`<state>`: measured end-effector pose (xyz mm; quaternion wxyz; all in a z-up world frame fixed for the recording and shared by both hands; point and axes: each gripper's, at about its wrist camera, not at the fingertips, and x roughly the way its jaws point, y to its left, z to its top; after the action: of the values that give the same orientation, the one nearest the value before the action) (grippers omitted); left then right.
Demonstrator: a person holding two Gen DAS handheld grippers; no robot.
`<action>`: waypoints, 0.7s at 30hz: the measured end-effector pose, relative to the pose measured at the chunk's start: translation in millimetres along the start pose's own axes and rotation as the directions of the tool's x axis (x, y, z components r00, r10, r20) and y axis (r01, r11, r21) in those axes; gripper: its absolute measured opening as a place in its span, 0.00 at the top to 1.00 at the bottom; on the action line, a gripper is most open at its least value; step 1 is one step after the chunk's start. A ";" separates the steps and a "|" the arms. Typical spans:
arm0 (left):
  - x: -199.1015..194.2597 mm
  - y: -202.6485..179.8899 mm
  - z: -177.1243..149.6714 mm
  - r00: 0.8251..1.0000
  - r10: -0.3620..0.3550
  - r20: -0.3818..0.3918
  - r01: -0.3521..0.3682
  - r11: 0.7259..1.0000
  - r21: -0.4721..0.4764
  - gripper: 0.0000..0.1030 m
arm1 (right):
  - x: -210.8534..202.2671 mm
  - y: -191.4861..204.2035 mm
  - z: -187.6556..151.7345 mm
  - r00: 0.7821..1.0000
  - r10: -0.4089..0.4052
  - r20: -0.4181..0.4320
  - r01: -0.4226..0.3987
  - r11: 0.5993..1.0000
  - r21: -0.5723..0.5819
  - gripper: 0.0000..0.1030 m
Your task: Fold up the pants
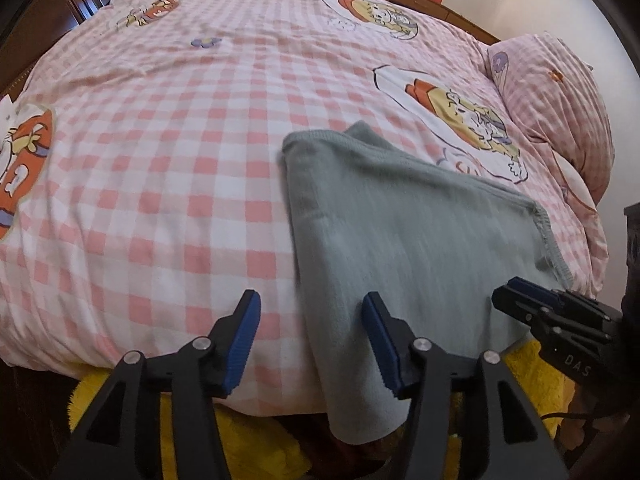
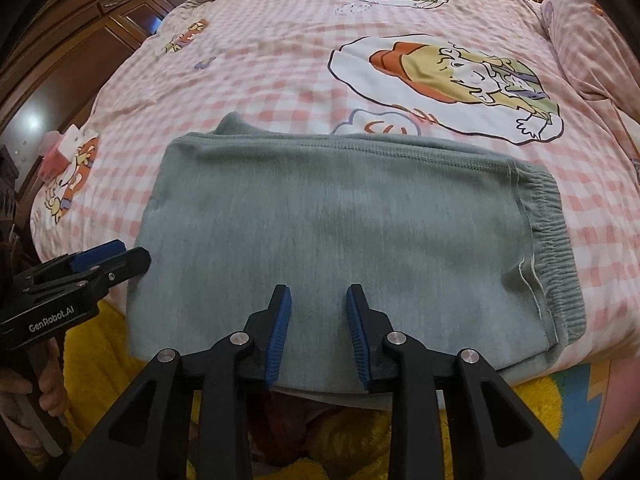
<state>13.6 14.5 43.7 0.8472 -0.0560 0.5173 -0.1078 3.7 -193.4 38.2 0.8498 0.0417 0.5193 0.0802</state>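
1. The left tongs [image 1: 308, 344] are released, with their blue pads wide apart and nothing between them. They hover over the near edge of the bed [image 1: 160, 168]. The left pad [image 1: 244, 340] is above bare checked cover; the right pad is at the left border of the pants [image 1: 400, 240]. I judge they stand here ready to take that border for the next fold.

2. The pants are grey-green and lie on the near right part of the bed, already doubled into a broad rectangle. Their near border hangs a little over the bed's near edge, probably so that the tongs can reach under the cloth from below. The ribbed waistband [image 2: 556, 248] is at the right end, and the folded end is at the left.

3. The right tongs [image 2: 318, 336] are also released; the gap between their pads is narrower and shows only cloth behind it, nothing pinched. They hover over the middle of the pants' near border, close to it. I cannot tell if they touch the cloth.

4. In the left view the right tongs appear at the far right, just beside the near right part of the pants. In the right view the left tongs appear at the far left, near the left border, held by a hand [image 2: 44, 384].

5. A pillow [image 1: 560, 120] lies at the far right corner of the bed, well apart from the pants.
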 end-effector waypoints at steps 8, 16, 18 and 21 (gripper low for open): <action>8.5 -4.0 -6.4 1.000 -0.002 -0.018 0.002 1.000 0.006 0.39 | 5.5 -1.6 -1.3 1.000 0.000 -0.011 0.000 1.000 0.008 0.67; 12.8 -3.4 -6.8 1.000 -0.017 -0.016 0.017 1.000 -0.006 0.35 | 6.3 -1.6 -1.6 1.000 0.001 -0.011 -0.001 1.000 0.010 0.67; 13.4 -3.2 -6.6 1.000 -0.017 -0.016 0.017 1.000 -0.008 0.34 | 7.0 -1.9 -1.4 1.000 0.001 -0.011 -0.001 1.000 0.010 0.67; 13.4 -4.9 -6.8 1.000 -0.013 -0.014 0.013 1.000 -0.010 0.34 | 7.1 -2.0 -1.3 1.000 0.001 -0.012 -0.001 1.000 0.009 0.67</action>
<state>12.8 6.7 30.0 0.8425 -0.0629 0.5234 -0.1111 5.8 -194.1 31.1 0.8465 0.0453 0.5246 0.0783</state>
